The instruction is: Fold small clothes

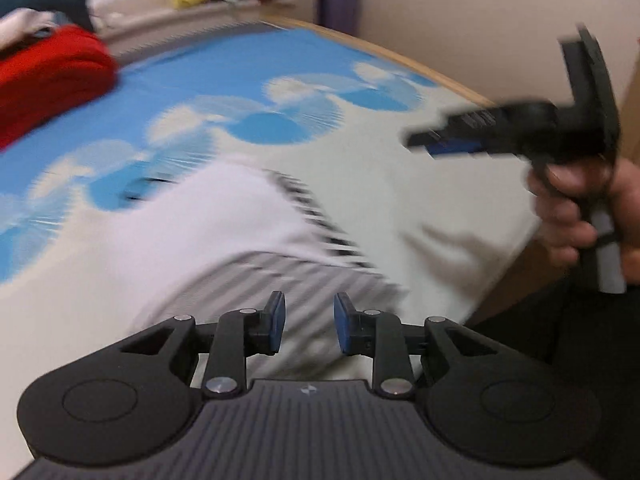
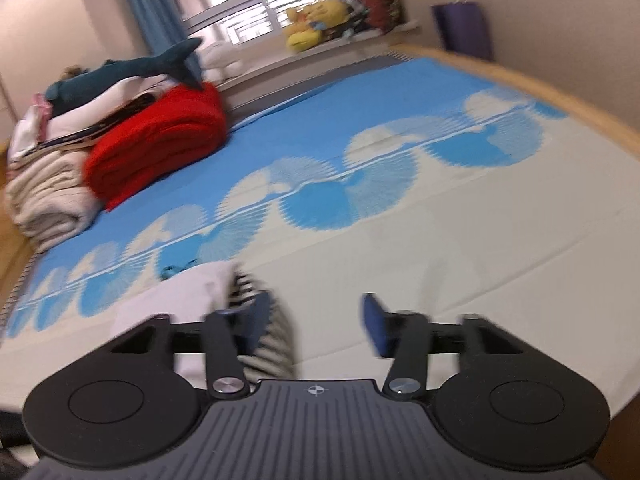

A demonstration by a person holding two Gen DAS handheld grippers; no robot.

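Just ahead of the left gripper (image 1: pixel 309 322), a white and grey-striped small garment (image 1: pixel 240 240) lies on the bed's blue-and-cream patterned sheet (image 1: pixel 400 184). Its jaws stand apart, empty. The right gripper (image 2: pixel 316 326), garment beside its left finger, is likewise parted, holding nothing.

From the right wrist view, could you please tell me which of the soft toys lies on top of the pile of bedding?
The dark teal shark: it rests atop the pile beside the red blanket, whereas the yellow toys sit on the windowsill.
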